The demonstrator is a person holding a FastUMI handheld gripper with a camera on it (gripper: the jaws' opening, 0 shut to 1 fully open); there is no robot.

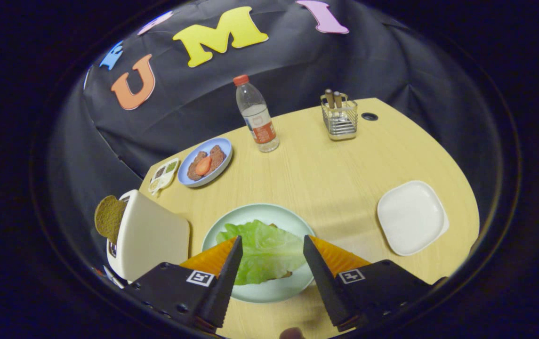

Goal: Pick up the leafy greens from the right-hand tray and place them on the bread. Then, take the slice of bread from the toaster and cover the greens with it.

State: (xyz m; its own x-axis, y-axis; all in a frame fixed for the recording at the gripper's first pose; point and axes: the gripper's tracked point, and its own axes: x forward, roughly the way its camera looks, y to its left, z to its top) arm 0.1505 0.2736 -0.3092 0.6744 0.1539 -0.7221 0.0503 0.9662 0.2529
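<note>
The leafy greens point(262, 252) lie spread on a pale green plate point(260, 294), covering a slice of bread whose edge peeks out under the leaf. My gripper point(271, 245) hovers above the plate, open, with the leaf showing in the gap between its fingers and neither finger touching it. To the left of the plate stands a white toaster point(149, 238) with a brown slice of bread point(108, 217) sticking out of its top. The white square tray point(411, 216) to the right of the fingers is bare.
Farther back on the wooden table point(325, 174) sit a blue plate point(224, 150) holding brown food and an orange piece, a small seasoning dish point(164, 174), a plastic water bottle point(256, 115) and a wire cutlery holder point(340, 117). A round hole point(369, 116) is near the far edge.
</note>
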